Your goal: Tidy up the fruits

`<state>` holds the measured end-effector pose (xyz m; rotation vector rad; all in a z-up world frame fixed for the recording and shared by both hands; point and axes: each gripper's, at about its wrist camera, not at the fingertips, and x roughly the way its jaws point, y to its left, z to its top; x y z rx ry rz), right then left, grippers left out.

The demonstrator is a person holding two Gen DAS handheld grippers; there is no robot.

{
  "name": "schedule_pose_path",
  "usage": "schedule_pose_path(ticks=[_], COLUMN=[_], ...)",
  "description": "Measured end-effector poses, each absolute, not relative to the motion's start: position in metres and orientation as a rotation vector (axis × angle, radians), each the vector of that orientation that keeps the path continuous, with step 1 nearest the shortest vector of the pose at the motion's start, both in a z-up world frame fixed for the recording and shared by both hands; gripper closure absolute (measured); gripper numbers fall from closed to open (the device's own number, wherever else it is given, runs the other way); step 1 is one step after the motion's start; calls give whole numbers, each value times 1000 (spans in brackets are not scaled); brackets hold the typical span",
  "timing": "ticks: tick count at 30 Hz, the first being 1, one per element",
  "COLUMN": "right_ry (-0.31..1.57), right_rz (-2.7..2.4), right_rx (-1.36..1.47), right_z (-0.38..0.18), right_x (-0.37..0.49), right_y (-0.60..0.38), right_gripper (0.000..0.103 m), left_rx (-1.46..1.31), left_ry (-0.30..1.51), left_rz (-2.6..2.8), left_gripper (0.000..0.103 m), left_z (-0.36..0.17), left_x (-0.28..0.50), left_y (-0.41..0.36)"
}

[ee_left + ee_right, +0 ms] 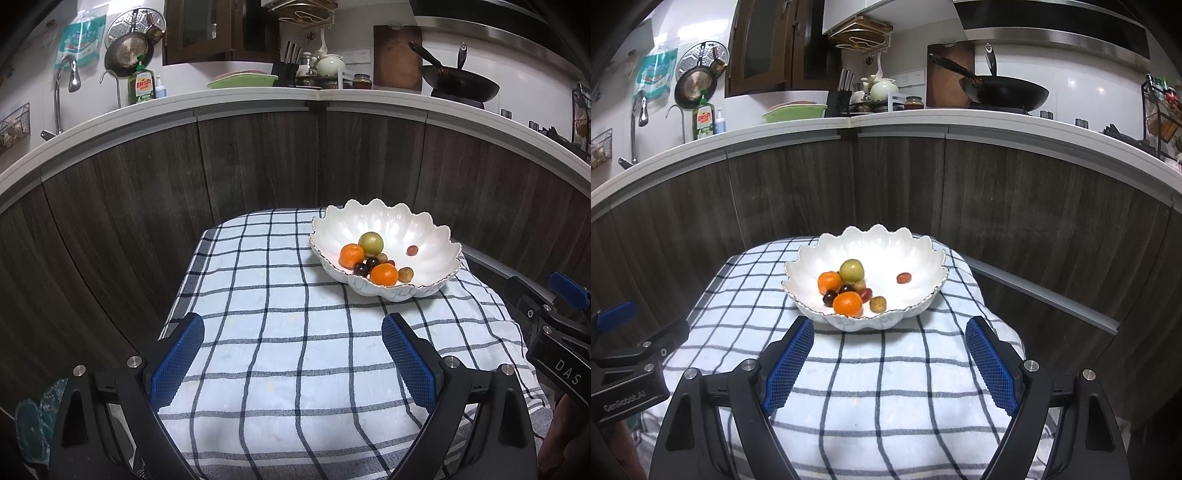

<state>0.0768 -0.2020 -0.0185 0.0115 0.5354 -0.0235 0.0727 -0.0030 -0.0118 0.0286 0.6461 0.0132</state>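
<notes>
A white scalloped bowl (pixel 421 240) (pixel 916 258) stands at the far right of a small table under a checked cloth (pixel 280 314) (pixel 871 387). In it lie two mandarins (pixel 384 275) (pixel 847 303), a green-yellow round fruit (pixel 371 242) (pixel 851 270), several dark and pale grapes (pixel 362 268) (pixel 830 297), and one red grape (pixel 412 250) (pixel 903 277) apart on the right. My left gripper (pixel 291 332) hovers open over the bare cloth, left of and nearer than the bowl. My right gripper (pixel 888 332) hangs open just short of the bowl's near rim. Neither holds anything.
Dark wood cabinet fronts (pixel 258 166) curve close behind the table under a white counter (pixel 886 122) with a wok (pixel 1004 92), dish soap bottle (pixel 140 86), green tray and tap. The right gripper's body (pixel 554 332) shows at the edge of the left wrist view.
</notes>
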Motion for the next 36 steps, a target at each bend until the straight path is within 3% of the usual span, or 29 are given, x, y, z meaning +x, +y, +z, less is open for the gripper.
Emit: schedule_pose_path(ticks=[36], right_ry=[534], right_rz=[-24], right_rx=[10], right_z=[-17], right_x=[76], right_y=[-202], right_gripper=[18], left_rx=[41], left_ry=[637], left_rz=[14], left_gripper=[5], left_z=[-7], left_x=[70], left_y=[-7])
